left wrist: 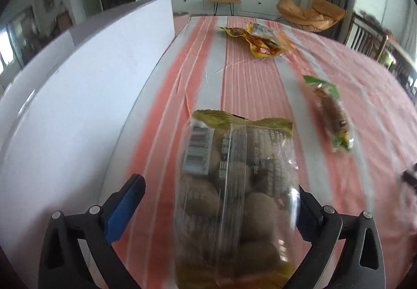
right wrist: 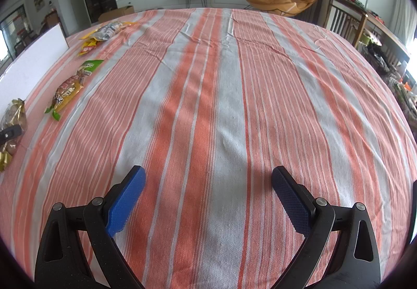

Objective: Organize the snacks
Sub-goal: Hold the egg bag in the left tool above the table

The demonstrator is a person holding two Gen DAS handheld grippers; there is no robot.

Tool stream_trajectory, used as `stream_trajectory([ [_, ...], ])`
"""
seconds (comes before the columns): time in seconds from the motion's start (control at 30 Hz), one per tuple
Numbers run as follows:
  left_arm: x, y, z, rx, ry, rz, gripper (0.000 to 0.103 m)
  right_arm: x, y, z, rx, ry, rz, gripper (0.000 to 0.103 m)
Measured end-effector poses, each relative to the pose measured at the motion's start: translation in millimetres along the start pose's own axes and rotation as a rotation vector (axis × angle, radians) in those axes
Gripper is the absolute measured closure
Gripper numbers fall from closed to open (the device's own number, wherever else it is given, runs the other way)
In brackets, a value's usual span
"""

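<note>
A: Snacks first. Clear bag of round brown pieces (left wrist: 234, 192) w/ gold crimped top lies between the left gripper (left wrist: 221, 200) fingers, on the striped tablecloth (left wrist: 250, 85), right beside the white box wall (left wrist: 86, 96).

B: Gripped?

A: No. Jaws spread wide, left blue pad (left wrist: 125, 208) clearly off the film; right pad mostly behind the bag, so contact there can't be confirmed. My guess: bag sits by the box bc that's the sorting spot, and the gripper is lined up straddling it lengthwise for a pinch across the narrow side.

B: Other snacks?

A: Green-ended pack w/ brown stick (left wrist: 331, 114) lies apart to the right; yellow/red packets (left wrist: 258, 40) heaped farther up the cloth, overlapping each other. Probably unsorted yet.

B: Right gripper?

A: Right gripper (right wrist: 208, 200) hangs over bare cloth, jaws wide, nothing between them. Looks parked out of the way.

B: What's unclear?

A: Left view is motion-blurred, so bag print is unreadable beyond a barcode. Bag's lower end is cut off by the frame edge. Box interior is hidden behind its wall, so can't tell what's inside. In the right view the bag is at the far left rim, half cropped, w/ a dark gripper part across it.
</note>
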State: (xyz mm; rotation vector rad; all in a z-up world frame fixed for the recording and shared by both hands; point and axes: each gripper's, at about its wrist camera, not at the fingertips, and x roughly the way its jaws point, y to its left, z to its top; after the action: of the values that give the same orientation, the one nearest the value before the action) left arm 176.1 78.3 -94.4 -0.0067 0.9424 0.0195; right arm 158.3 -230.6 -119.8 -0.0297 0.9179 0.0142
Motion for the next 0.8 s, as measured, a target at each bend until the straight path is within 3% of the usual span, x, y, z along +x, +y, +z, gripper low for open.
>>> stream_trajectory([
  [0.8, 15.0, 3.1, 2.0, -0.012, 0.008, -0.024, 0.0, 0.0, -0.1, 0.1, 0.0, 0.0, 0.001, 0.004],
])
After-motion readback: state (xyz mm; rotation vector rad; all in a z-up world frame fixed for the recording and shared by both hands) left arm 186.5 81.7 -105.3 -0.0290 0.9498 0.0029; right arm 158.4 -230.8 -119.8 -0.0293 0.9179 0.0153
